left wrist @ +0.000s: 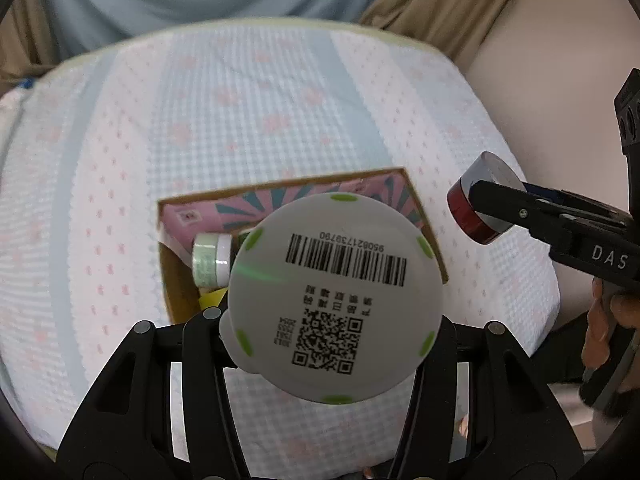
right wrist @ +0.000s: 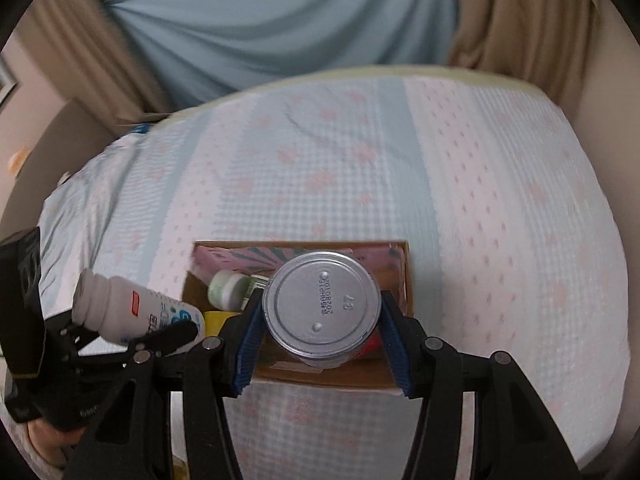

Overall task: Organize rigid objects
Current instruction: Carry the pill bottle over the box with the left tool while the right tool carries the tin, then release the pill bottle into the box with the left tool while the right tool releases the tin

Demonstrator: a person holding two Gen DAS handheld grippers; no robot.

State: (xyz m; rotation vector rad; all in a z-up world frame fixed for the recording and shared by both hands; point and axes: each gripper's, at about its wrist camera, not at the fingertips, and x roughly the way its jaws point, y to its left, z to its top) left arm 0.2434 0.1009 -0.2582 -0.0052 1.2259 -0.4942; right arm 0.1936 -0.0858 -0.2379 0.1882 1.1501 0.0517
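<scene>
Quilted bedspread [right wrist: 500,208] in pale blue and pink, curtains behind. On it, open cardboard box [right wrist: 404,280] with pink carton, small green-white jar [right wrist: 226,290] and something yellow inside. Left gripper [left wrist: 332,332] clamped on white bottle [left wrist: 336,300], base toward camera; right gripper [right wrist: 322,320] clenched round red can [right wrist: 322,316], both poised over the box. Risk, by judgement: both loads lowered together could collide or topple the jar in that crowded box. Legible: barcode "9508217397790" roughly, QR code; can base "37"; "DAS" on gripper.
</scene>
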